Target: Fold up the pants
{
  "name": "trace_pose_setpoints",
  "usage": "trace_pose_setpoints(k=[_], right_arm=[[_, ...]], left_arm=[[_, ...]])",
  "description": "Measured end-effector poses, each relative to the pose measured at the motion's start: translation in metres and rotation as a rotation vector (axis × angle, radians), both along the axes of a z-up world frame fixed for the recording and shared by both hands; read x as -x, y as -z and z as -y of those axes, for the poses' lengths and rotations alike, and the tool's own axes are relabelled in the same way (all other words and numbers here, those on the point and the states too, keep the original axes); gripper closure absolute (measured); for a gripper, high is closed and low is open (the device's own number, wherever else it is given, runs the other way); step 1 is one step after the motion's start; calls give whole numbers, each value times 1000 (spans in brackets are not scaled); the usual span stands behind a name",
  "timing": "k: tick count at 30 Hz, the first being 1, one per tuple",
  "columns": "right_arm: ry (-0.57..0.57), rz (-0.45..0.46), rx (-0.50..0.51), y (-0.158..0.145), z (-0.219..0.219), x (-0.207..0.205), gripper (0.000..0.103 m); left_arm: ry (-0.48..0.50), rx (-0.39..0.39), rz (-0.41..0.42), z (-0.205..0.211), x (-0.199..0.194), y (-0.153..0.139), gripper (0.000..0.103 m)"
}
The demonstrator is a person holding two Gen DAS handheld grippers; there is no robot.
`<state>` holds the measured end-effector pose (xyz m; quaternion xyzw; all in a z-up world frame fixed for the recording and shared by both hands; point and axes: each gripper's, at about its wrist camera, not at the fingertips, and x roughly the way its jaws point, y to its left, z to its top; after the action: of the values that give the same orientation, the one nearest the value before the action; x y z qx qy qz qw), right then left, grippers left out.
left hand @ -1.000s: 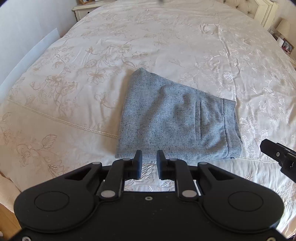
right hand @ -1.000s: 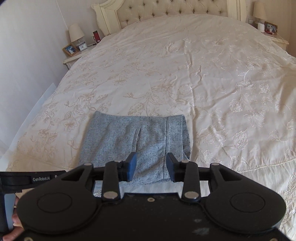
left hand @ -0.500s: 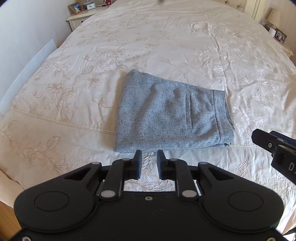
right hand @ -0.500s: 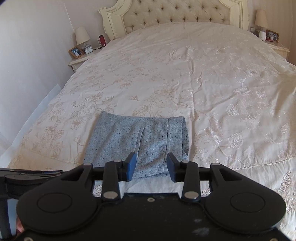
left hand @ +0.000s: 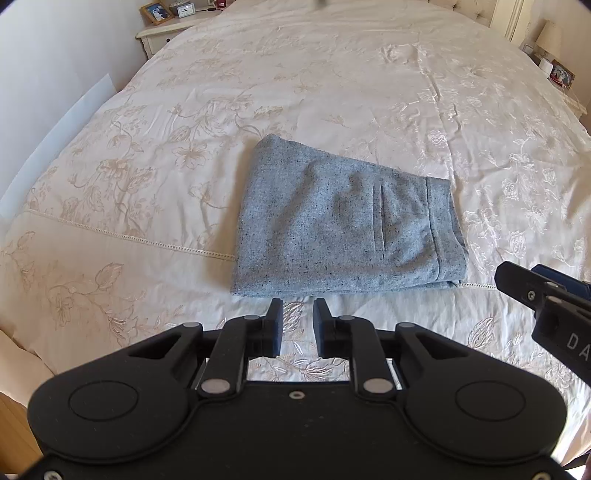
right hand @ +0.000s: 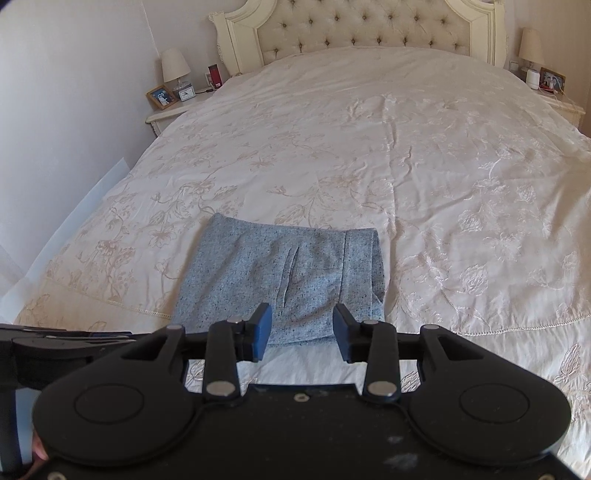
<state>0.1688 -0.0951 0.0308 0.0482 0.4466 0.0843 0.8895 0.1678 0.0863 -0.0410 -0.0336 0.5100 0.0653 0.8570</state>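
Observation:
The grey flecked pants [left hand: 343, 225] lie folded into a compact rectangle on the cream bedspread [left hand: 258, 92], waistband at the right. They also show in the right wrist view [right hand: 284, 273]. My left gripper [left hand: 297, 317] is open with a narrow gap, empty, just short of the pants' near edge. My right gripper [right hand: 303, 325] is open wider, empty, above the near edge of the pants. The right gripper's body shows at the right of the left wrist view [left hand: 546, 306].
A tufted headboard [right hand: 362, 33] stands at the far end of the bed. Nightstands with lamps and photo frames stand at the left [right hand: 173, 99] and right [right hand: 550, 88]. A white wall [right hand: 74, 110] runs along the bed's left side.
Both grippers have pulled back and up from the folded pants, so more of the bed shows. The pants have not moved. Both grippers stay open and empty.

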Motion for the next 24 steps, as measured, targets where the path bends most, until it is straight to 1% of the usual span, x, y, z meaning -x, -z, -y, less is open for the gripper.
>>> trace_pose_setpoints(k=[24], right_arm=[[-1, -10, -5, 4, -3, 1, 63]], left_arm=[[-9, -1, -7, 1, 1, 1, 76]])
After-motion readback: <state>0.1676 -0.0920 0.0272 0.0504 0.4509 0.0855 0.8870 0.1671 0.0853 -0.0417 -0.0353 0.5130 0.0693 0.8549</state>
